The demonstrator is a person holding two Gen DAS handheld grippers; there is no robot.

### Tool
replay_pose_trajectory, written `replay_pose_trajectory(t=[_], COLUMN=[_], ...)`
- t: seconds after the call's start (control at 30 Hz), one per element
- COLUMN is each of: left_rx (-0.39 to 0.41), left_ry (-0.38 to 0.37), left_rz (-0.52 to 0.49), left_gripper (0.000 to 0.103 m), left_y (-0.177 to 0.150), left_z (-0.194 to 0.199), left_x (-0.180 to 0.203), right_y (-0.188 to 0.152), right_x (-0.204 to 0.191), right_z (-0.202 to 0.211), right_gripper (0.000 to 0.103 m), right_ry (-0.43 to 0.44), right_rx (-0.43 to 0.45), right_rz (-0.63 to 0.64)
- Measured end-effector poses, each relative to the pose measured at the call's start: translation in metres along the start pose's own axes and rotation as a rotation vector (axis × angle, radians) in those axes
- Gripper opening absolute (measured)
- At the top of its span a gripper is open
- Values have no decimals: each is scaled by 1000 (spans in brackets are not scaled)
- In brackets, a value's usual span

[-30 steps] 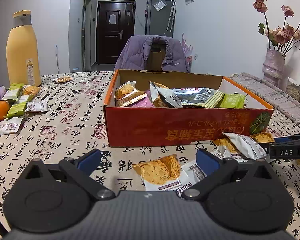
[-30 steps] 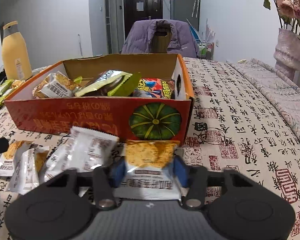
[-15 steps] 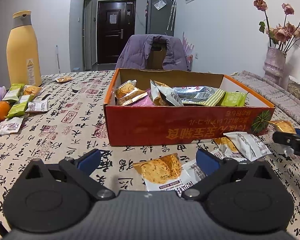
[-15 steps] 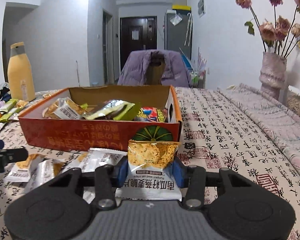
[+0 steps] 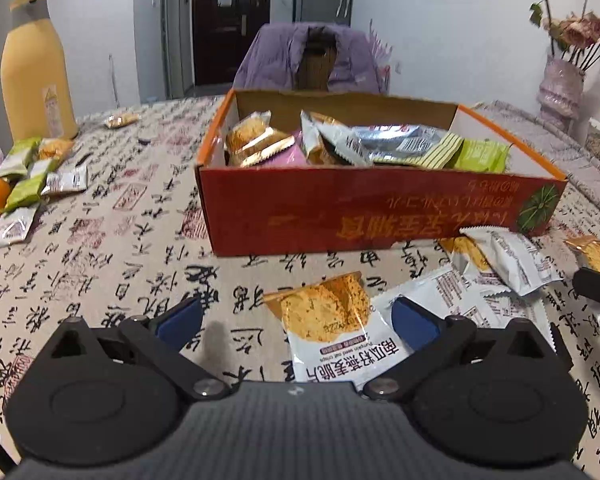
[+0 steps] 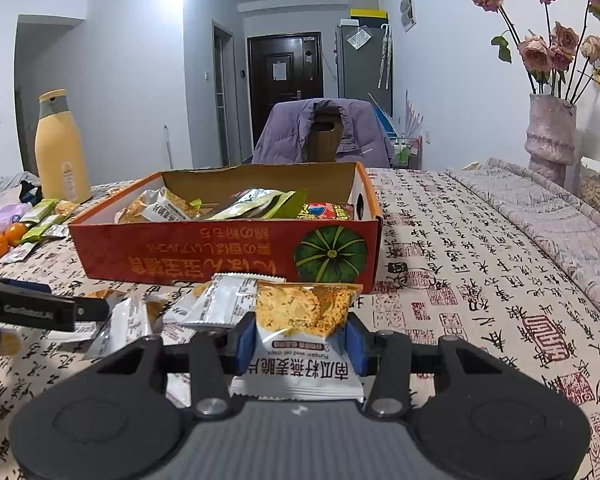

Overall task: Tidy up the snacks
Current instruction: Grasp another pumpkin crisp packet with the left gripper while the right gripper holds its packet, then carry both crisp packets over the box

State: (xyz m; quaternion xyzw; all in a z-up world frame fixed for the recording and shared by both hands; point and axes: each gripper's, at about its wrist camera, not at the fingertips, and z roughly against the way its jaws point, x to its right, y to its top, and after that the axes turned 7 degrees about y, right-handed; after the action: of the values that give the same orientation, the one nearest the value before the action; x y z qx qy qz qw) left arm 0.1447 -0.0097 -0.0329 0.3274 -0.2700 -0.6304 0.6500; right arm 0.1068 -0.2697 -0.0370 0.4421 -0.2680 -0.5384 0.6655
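My right gripper (image 6: 300, 346) is clamped on one pumpkin-seed crisp packet (image 6: 305, 334), pinched across its width and lifted clear of the tablecloth (image 6: 480, 280) so it can go over the near wall of the orange snack box (image 6: 220, 250) just ahead. My left gripper (image 5: 296, 320) hovers with its jaws wide apart around a second crisp packet (image 5: 332, 328), which lies flat on the cloth; the pads do not touch it. Count: one box, part filled; one packet held; one between the open jaws; about four more loose packets (image 5: 500, 264) beside the box, though overlap makes that figure uncertain. Further snack bars (image 5: 32, 176) lie near the yellow bottle (image 5: 34, 68).
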Motion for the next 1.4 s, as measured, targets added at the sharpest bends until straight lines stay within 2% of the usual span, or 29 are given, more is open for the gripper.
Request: replay_pose_trajectory(t=[0.13, 0.27, 0.4, 0.5, 0.57, 0.73, 1.07, 1.4], left_rx=[-40, -75, -70, -59, -42, -11, 10, 85], left_ry=[7, 16, 37, 57, 69, 76, 66, 43], left_rz=[32, 50, 45, 34, 8, -24, 2, 30], left_gripper=[99, 85, 78, 68, 52, 48, 47, 47], left_y=[3, 3, 0, -3, -7, -15, -17, -6], left_z=[-2, -4, 0, 3, 8, 19, 27, 46], left_x=[1, 4, 6, 8, 11, 16, 10, 10], right_y=[-2, -4, -6, -8, -9, -10, -10, -1], right_x=[0, -1, -1, -2, -4, -8, -11, -24], right_z=[2, 5, 7, 8, 10, 12, 16, 11], right_gripper=[45, 45, 45, 45, 45, 45, 45, 45], right_ry=[5, 13, 18, 26, 34, 48, 59, 84], right_rx=[-2, 0, -3, -7, -5, -7, -3, 7], right_rz=[-9, -9, -12, -15, -13, -7, 0, 25])
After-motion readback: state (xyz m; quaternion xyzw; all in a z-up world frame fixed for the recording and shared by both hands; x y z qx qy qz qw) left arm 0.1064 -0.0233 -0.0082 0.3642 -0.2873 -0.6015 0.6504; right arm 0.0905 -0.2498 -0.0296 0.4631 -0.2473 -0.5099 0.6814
